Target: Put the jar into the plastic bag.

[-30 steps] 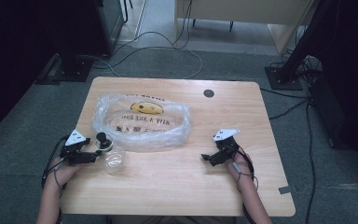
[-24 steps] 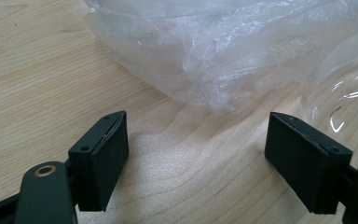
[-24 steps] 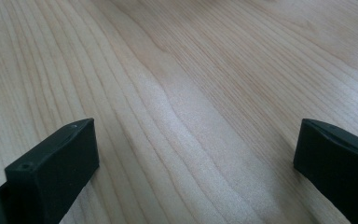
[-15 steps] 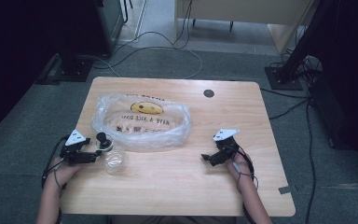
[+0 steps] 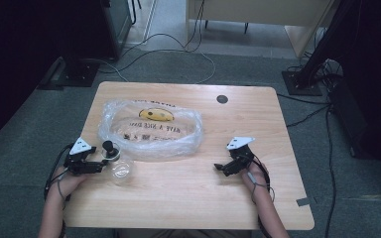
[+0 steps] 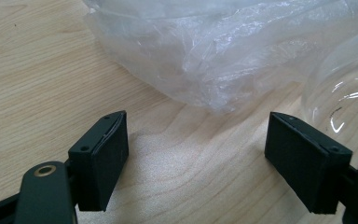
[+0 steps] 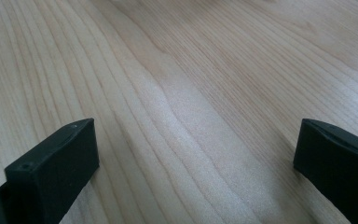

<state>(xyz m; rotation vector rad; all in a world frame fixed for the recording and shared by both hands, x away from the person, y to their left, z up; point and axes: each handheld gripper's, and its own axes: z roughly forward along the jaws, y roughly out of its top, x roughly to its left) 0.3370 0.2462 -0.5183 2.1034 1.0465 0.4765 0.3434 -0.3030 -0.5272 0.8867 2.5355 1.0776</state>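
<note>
Now | left gripper [image 5: 100, 166] — jaws spread, empty, low over table [image 5: 188, 198] | clear glass jar [image 5: 121, 172] just off its right jaw, touching the plastic bag [image 5: 151, 130] edge | right gripper [image 5: 220, 168] — jaws spread, well apart from jar | left nearer.

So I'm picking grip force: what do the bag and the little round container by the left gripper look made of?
The bag looks like thin clear plastic film: crinkled, glossy, with the table's grain showing through and print on it. The round container next to the left gripper is transparent with sharp curved highlights on a smooth wall; glass or hard clear plastic, I can't tell which.
</note>
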